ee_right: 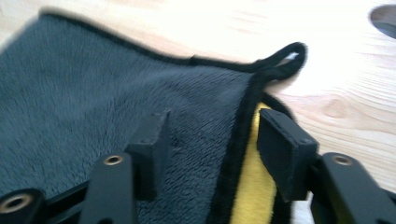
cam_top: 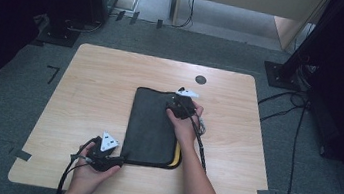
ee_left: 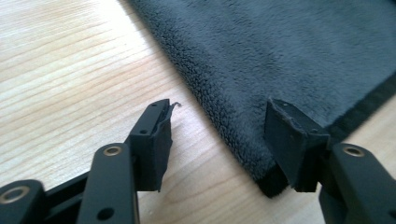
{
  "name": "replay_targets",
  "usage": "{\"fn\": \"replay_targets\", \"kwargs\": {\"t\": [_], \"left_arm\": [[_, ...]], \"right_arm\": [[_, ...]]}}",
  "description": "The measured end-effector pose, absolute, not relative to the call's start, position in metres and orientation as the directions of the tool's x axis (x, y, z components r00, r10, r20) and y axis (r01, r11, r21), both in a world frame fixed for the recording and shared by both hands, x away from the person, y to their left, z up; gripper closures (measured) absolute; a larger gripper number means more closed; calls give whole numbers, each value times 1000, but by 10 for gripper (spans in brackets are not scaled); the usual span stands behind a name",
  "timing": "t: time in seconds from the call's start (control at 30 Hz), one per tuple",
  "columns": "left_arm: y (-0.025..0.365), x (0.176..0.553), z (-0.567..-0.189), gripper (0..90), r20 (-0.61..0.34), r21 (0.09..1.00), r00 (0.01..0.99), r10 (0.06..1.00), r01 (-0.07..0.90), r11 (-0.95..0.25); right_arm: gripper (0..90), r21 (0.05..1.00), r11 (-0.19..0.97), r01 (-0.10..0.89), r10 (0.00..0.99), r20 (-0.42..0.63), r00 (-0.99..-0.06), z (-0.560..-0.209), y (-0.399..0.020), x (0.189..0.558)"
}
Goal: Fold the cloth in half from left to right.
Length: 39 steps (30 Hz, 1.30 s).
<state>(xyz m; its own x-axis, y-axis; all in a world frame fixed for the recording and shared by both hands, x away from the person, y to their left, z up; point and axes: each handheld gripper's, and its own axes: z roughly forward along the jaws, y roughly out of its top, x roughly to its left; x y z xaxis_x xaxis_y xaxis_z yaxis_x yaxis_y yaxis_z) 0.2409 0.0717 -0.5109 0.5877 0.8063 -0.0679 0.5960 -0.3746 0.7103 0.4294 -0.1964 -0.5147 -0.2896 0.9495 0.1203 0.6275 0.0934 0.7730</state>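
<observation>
Light wooden table point(cam_top: 90, 91) on grey carpet, folded dark grey towel point(cam_top: 152, 124) with yellow underside lying at its centre, right gripper point(cam_top: 175, 106) jaws apart astride its far right edge, left gripper point(cam_top: 120, 161) jaws apart at its near left corner.

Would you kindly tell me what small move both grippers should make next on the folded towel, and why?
Probably close both. The left gripper straddles the near corner of the grey towel; the right gripper straddles its black-trimmed far edge; both jaws stand open, gripping nothing.
</observation>
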Motion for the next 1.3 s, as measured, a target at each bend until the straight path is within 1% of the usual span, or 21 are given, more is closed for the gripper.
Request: {"fn": "replay_targets", "kwargs": {"t": [0.03, 0.07, 0.1, 0.13, 0.2, 0.23, 0.3, 0.37, 0.4, 0.43, 0.6, 0.63, 0.7, 0.77, 0.8, 0.83, 0.87, 1.13, 1.2, 1.27, 1.3], "left_arm": [[72, 241, -511, 388, -68, 710, 588, 806, 596, -375], [76, 240, -510, 388, -71, 722, 595, 801, 585, -371], [80, 240, -509, 361, -65, 731, 594, 802, 575, -367], [88, 242, -508, 358, -71, 745, 583, 810, 571, -345], [95, 244, -507, 362, -90, 751, 569, 817, 578, -320], [99, 246, -507, 366, -96, 749, 562, 822, 585, -313], [105, 249, -509, 368, -116, 745, 544, 831, 601, -289], [107, 250, -509, 370, -144, 745, 541, 828, 611, -269], [107, 250, -510, 372, -141, 744, 543, 828, 610, -273], [107, 250, -510, 372, -141, 744, 543, 828, 610, -273], [104, 250, -511, 376, -133, 744, 547, 827, 606, -281], [104, 250, -511, 377, -133, 744, 547, 827, 606, -281], [103, 250, -512, 378, -129, 742, 550, 825, 606, -288], [102, 250, -512, 379, -126, 741, 550, 826, 606, -291], [102, 250, -512, 378, -126, 741, 550, 826, 606, -291], [102, 250, -512, 378, -121, 741, 549, 827, 605, -293], [101, 250, -512, 376, -119, 741, 550, 827, 604, -295], [100, 250, -513, 365, -115, 738, 565, 817, 599, -310], [100, 250, -513, 365, -117, 738, 569, 814, 598, -312], [100, 250, -513, 365, -112, 737, 572, 813, 597, -318], [100, 250, -513, 365, -112, 736, 573, 812, 597, -320]], "right_arm": [[587, 781, 55, 623, 949, 153, -275, -514, -202, 428], [587, 781, 55, 623, 949, 153, -275, -514, -202, 428], [720, 780, -15, 626, 931, 240, -276, -511, -219, 426], [753, 772, -26, 635, 924, 262, -280, -510, -223, 425], [771, 769, -26, 638, 918, 271, -289, -510, -226, 425], [788, 764, -21, 645, 900, 295, -320, -508, -230, 424], [787, 759, -16, 650, 896, 300, -327, -507, -230, 423], [761, 740, 5, 673, 888, 307, -344, -509, -224, 421], [730, 729, 12, 684, 893, 300, -335, -511, -221, 420], [718, 722, 14, 692, 900, 293, -323, -513, -220, 420], [690, 704, -39, 709, 916, 309, -257, -516, -224, 413], [692, 706, -42, 707, 909, 321, -266, -517, -225, 412], [719, 713, -20, 701, 895, 325, -305, -518, -224, 409], [799, 723, 16, 691, 908, 279, -313, -518, -221, 406], [799, 723, 16, 691, 908, 279, -313, -518, -221, 406], [860, 727, -1, 686, 910, 285, -301, -517, -222, 405], [876, 726, -17, 688, 908, 300, -294, -517, -224, 405], [885, 746, -64, 663, 898, 332, -288, -503, -229, 395], [884, 737, -58, 673, 927, 290, -237, -504, -235, 394], [875, 706, -59, 705, 934, 289, -211, -512, -238, 397], [875, 706, -59, 705, 934, 289, -211, -512, -238, 397]]}}
